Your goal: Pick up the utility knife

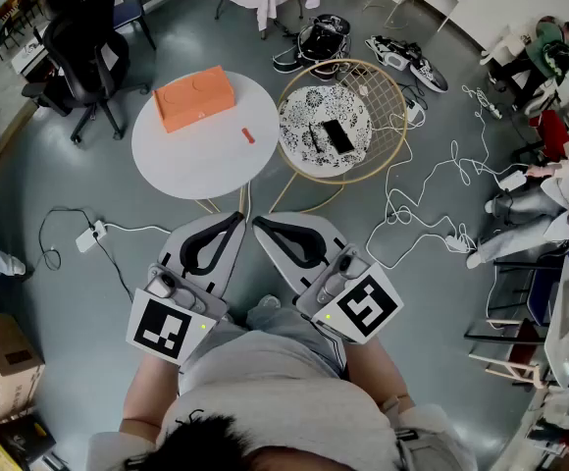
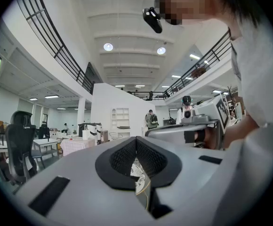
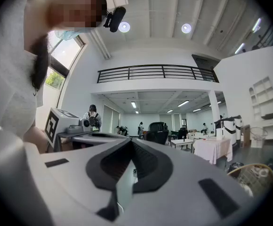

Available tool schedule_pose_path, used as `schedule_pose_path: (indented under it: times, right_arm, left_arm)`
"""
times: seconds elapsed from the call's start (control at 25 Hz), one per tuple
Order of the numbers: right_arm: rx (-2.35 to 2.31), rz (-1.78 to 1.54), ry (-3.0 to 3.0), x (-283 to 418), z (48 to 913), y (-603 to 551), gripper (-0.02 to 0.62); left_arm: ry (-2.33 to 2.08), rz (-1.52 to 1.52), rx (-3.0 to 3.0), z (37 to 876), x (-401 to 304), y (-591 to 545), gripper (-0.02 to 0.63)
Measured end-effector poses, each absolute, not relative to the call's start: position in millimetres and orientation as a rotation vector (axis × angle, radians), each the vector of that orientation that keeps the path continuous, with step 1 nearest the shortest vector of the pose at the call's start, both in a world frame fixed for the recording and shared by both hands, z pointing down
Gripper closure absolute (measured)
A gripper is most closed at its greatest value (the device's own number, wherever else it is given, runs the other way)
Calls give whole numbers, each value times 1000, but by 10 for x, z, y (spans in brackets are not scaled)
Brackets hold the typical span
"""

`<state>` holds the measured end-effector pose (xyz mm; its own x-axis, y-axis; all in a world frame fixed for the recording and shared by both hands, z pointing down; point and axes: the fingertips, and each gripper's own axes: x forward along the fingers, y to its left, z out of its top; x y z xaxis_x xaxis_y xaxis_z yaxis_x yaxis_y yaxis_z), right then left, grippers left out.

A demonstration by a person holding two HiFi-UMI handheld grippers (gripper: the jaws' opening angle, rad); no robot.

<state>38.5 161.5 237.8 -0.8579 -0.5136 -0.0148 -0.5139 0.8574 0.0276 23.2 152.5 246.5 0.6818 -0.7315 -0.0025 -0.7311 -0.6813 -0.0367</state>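
Note:
A small orange-red utility knife (image 1: 248, 135) lies on the round white table (image 1: 191, 155), right of an orange box (image 1: 194, 97). Both grippers are held low and close to the person's body, well short of the table. The left gripper (image 1: 236, 217) points toward the table's near edge, its jaws pressed together with nothing between them. Beside it, the right gripper (image 1: 259, 223) is also shut and empty. In the gripper views, the left gripper (image 2: 136, 139) and right gripper (image 3: 131, 141) tilt upward at the hall and ceiling; the knife is hidden there.
A gold wire round table (image 1: 344, 120) holds a patterned plate and a black flat object. White cables (image 1: 424, 196) trail across the grey floor at right. A black office chair (image 1: 85, 42) stands far left. Shoes (image 1: 408, 59) and a seated person (image 1: 549, 204) are at the right.

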Motion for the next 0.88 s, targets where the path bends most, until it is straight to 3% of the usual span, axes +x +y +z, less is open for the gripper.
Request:
schedule_pose_path:
  times: [0.88]
  right_arm:
    - [-819, 34, 2983, 363, 2342, 1455, 586]
  left_arm:
    - [1278, -16, -2839, 2500, 153, 1361, 595]
